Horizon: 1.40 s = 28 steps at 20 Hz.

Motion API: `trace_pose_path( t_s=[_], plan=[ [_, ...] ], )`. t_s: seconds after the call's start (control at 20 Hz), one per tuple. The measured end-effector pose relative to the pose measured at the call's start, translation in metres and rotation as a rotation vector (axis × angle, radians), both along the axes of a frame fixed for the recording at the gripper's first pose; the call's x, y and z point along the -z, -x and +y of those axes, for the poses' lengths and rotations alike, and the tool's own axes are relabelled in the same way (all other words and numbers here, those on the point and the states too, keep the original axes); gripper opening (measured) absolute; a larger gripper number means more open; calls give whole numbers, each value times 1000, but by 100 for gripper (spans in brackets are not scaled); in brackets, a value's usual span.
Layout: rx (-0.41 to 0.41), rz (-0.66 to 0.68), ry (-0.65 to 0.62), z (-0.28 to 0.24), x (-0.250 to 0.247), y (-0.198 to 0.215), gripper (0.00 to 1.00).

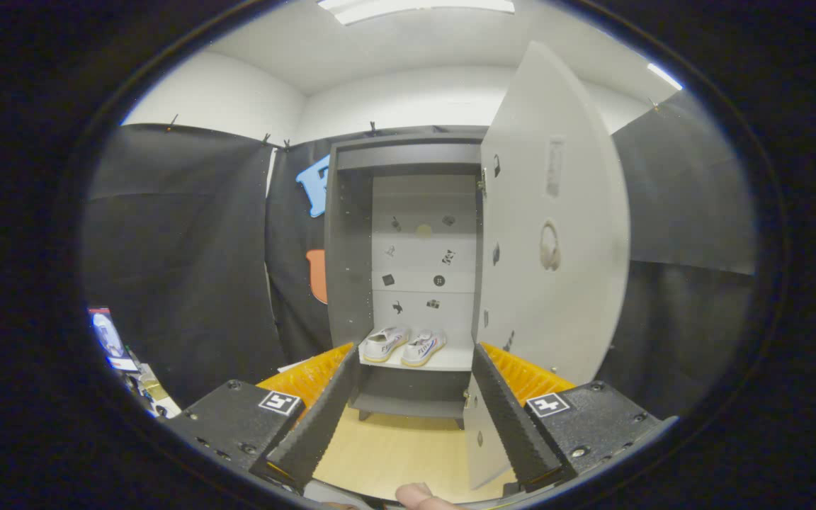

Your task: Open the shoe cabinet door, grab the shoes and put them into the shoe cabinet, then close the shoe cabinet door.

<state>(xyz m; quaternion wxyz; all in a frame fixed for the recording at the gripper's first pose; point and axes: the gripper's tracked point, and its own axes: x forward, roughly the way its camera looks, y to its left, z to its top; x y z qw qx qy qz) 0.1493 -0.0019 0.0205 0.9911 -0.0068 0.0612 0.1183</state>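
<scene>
With the shoes (402,345) already set on the cabinet (348,248) shelf, the wide-open, empty claw (415,382) is best placed against the light, stiff door (553,234) by its free edge.

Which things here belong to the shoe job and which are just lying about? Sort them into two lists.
For the job:
- cabinet, open
- door, swung wide
- shoes, both on the cabinet's bottom shelf
- gripper, fingers open, holding nothing, facing the cabinet

Lying about:
- headphones hanging on the door
- clutter on the floor beside the left finger
</scene>
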Motion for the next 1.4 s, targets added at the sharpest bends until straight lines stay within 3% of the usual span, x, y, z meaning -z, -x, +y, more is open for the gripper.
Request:
trace_pose_path(
  t_s=[0.45,0.65,0.75,1.0,1.25,1.4],
  plan=[
    [81,-96,63,-128,-8,94,100],
    [140,-128,102,-178,-4,103,100],
    [125,-120,101,-190,3,104,100],
    [151,-132,97,-240,12,66,100],
    [263,-191,150,-295,11,10,100],
    [270,-142,102,-307,30,-24,100]
  ],
)
